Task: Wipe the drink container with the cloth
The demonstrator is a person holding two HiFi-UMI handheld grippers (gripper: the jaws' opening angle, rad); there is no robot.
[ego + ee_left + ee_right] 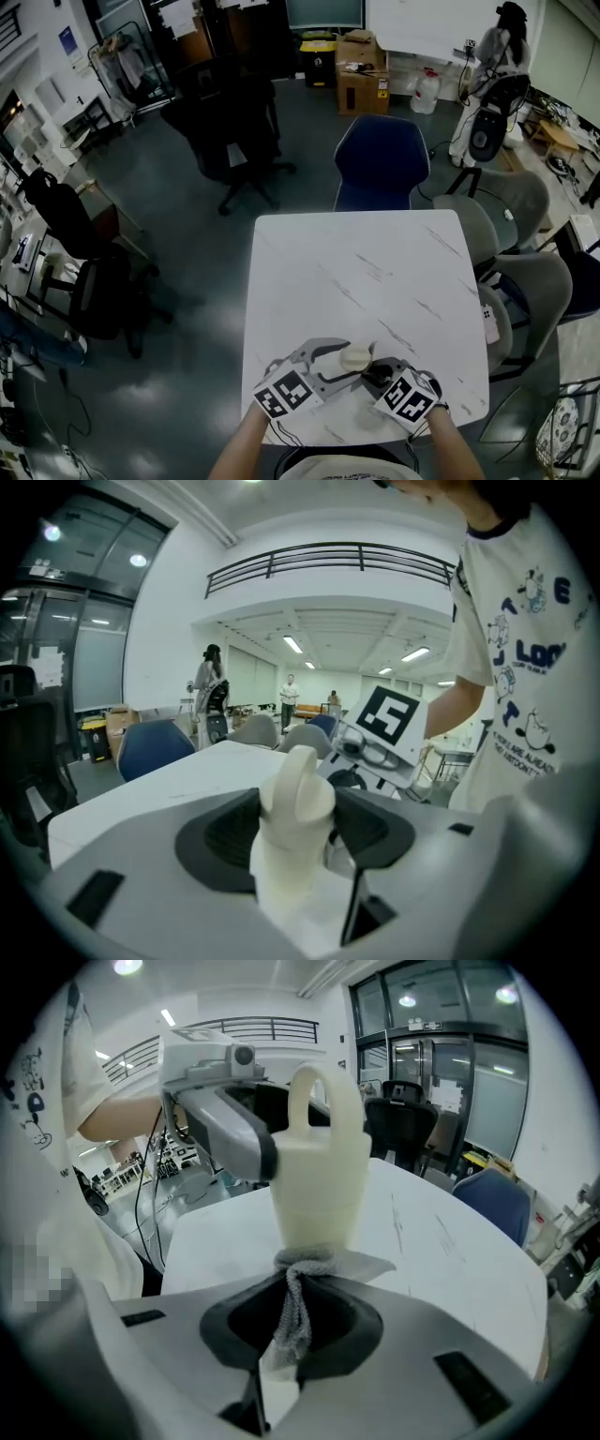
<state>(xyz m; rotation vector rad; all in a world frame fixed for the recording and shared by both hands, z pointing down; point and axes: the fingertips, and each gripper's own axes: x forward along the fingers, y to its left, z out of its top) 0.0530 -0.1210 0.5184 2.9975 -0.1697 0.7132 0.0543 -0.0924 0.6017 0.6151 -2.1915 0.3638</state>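
Note:
A cream drink container with a loop handle is held just above the near edge of the white table. My left gripper is shut on it; in the left gripper view the container stands upright between the dark pads. My right gripper is shut on a grey-white knitted cloth. The bunched cloth touches the container's lower end, just under its base. The left gripper shows behind it in the right gripper view. The cloth cannot be made out in the head view.
A blue chair stands at the table's far edge, grey chairs on the right, and black office chairs on the left. A person stands far back right. The person's torso is close behind both grippers.

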